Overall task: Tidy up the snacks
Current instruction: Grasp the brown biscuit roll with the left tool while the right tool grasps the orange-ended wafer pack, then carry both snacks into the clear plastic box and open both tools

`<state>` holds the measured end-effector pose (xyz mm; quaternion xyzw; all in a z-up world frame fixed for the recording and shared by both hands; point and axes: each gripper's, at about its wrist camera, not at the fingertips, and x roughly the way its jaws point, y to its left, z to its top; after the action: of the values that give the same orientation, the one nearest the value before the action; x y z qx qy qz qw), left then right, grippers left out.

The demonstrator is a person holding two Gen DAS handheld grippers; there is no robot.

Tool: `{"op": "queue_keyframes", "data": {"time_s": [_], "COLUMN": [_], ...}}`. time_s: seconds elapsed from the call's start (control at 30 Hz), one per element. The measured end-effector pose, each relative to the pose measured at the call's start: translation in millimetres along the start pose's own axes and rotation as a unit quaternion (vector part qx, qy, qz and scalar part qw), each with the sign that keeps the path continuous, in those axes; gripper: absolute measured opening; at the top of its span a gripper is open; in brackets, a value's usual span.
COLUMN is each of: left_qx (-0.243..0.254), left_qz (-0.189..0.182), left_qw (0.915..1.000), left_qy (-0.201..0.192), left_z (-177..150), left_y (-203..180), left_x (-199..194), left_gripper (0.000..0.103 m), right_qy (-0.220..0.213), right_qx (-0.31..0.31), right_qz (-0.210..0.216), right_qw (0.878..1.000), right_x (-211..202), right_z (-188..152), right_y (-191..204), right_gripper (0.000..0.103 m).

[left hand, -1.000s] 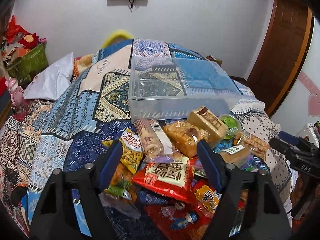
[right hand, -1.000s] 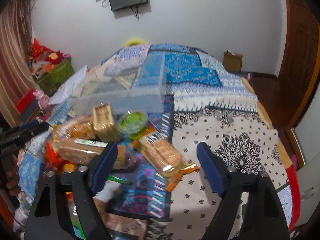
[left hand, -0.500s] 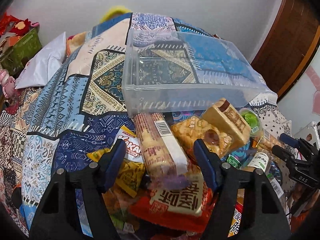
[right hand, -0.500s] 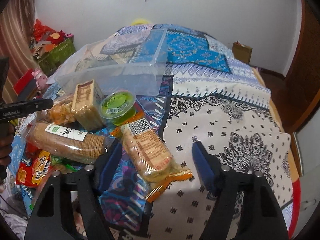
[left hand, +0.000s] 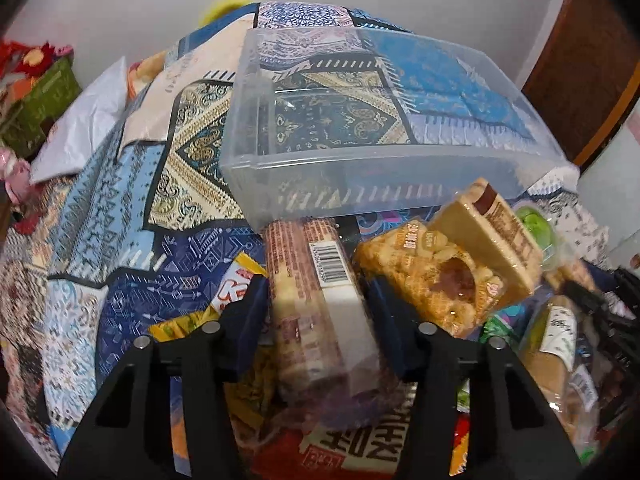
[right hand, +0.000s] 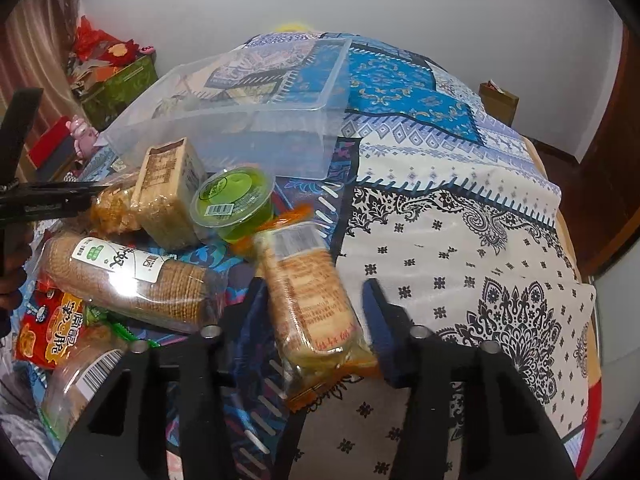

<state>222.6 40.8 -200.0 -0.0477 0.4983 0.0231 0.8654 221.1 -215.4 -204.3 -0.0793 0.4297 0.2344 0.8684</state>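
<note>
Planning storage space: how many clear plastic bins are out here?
1: the clear bin on the patterned bedspread, just behind the snack pile. Others could lie outside these views.

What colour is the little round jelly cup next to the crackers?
Bright green: the jelly cup has a clear lid with a green label. It shows best in the right wrist view.

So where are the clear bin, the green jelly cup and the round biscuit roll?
clear bin (left hand: pixel 360 194): left wrist view, front wall.
green jelly cup (right hand: pixel 230 194): right wrist view, lid.
round biscuit roll (right hand: pixel 120 276): right wrist view, middle of the wrapper.
</note>
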Motion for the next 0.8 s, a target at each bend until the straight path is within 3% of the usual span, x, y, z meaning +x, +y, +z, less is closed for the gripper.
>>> {"op": "queue_keyframes", "data": {"time_s": [0.13,0.43,0.8], "left_qx": [-0.002,-0.010,0.002], "left_qz": [-0.004,-0.016,-0.010], "left_qw": [1.0000,0.9994,0.9928], "left_qy": [-0.006,-0.029,-0.119], "left_z": [-2.2,-15.4,-8.3], "left_y": [1.6,8.5,8.6], "left_x": [-3.7,-38.1,-107.8], "left_gripper": [0.046,0.045,0.045], "right_qy": [-0.004,-0.029,-0.093], "right_qx": [0.003,0.039,0.037], "right_qz": [-0.003,-0.010,-0.011], "right_qw": [1.000,0.999,0.995], "right_x": [-2.7,-19.6,-54.0], "right_z": [-0.1,1.0,32.7], "right_y": [0.6,-11.1,2.9], "right_gripper": [0.032,0.031,0.031]}}
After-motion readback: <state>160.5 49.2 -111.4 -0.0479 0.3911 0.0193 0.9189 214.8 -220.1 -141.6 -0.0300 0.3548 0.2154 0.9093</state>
